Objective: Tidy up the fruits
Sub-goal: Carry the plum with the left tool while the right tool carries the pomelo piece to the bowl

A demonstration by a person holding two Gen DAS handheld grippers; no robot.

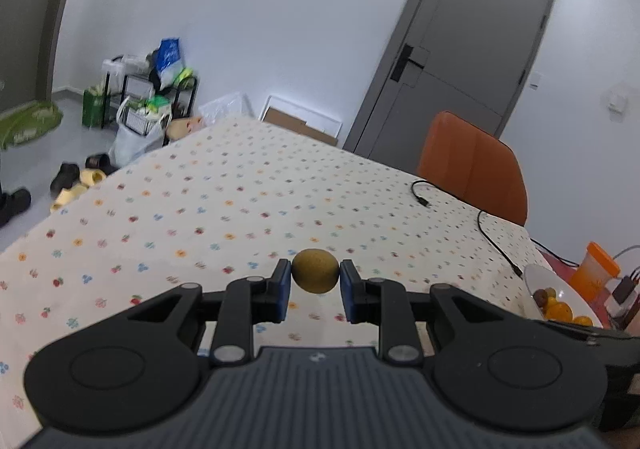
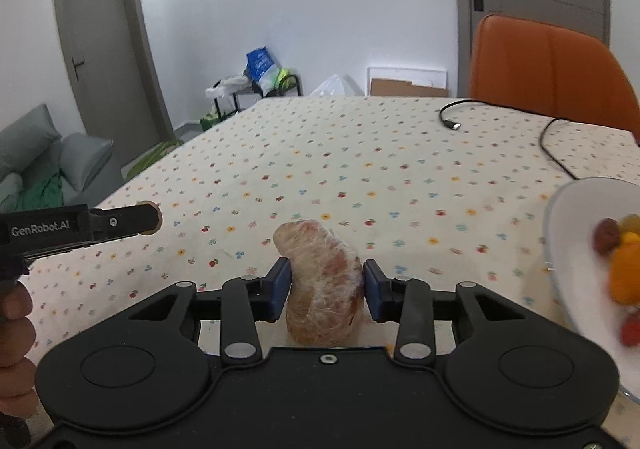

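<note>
Brown-green and fuzzy, a kiwi [image 1: 314,271] sits pinched between the blue pads [image 1: 282,285] of the left gripper [image 1: 314,281], held above the flower-print surface [image 1: 240,189]. A pinkish fruit piece wrapped in clear film [image 2: 326,281] stands between the pads of the right gripper [image 2: 326,289], which press both of its sides. To the right, a white bowl [image 2: 568,233] holds orange, red and brown fruits [image 2: 624,269]. A black cable [image 2: 548,141] lies farther back, near an orange chair [image 2: 552,65].
</note>
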